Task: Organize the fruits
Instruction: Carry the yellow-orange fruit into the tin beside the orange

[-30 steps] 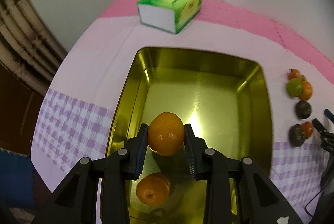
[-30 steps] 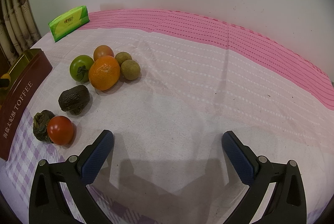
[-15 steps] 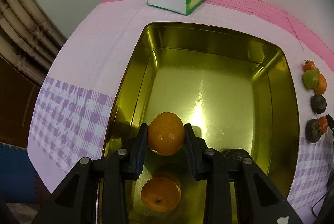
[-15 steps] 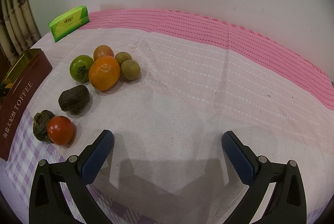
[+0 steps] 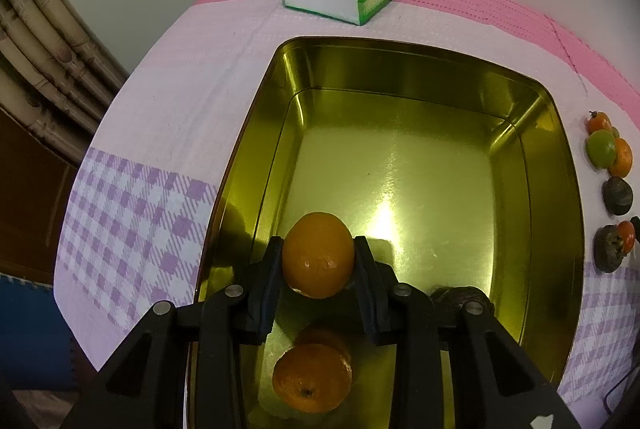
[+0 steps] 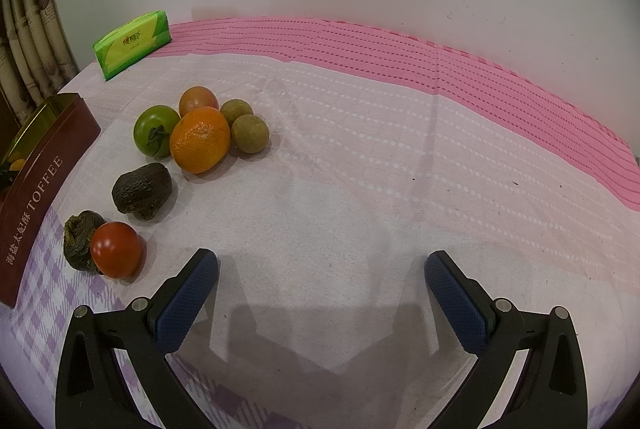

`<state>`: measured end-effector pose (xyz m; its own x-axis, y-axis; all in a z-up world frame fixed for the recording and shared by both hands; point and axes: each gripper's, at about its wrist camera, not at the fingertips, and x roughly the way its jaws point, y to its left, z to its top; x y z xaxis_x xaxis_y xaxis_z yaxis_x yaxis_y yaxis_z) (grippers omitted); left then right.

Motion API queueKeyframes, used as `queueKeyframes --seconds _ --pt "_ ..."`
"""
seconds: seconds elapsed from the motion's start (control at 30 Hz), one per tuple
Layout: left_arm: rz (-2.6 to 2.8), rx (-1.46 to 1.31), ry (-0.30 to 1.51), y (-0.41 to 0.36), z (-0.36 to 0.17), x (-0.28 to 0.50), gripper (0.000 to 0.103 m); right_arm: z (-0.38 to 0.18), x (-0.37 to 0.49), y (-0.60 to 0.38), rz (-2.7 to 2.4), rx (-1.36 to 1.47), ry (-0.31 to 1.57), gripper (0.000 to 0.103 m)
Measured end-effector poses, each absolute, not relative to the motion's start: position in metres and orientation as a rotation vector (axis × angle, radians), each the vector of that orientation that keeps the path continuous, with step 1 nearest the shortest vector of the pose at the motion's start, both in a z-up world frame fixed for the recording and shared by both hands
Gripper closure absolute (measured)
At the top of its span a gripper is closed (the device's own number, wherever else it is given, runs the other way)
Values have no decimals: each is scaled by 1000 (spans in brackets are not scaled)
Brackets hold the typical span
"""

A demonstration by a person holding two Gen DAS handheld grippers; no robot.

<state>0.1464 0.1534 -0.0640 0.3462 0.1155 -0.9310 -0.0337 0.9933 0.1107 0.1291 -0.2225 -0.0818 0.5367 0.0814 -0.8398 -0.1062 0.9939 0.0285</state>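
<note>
Now left claw clamps orange over tin.

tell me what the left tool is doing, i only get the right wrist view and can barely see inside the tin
Observer: The left tool is shut on an orange over the gold tin.
Operator: anything in the tin already
Observer: Yes, a second orange lies on its floor, below the held one.
Operator: any room left
Observer: Most of the floor is bare; a dark wrinkled fruit sits at the near end.
</note>
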Motion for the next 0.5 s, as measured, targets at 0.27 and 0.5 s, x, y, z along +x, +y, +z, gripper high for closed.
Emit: queueKeyframes --seconds 0.27,0.5 --pt "95 78 1214 154 -65 148 72 -82 129 -223 112 -27 998 0" --pt "80 80 1202 152 -62 146 70 -82 129 -223 112 -24 998 0"
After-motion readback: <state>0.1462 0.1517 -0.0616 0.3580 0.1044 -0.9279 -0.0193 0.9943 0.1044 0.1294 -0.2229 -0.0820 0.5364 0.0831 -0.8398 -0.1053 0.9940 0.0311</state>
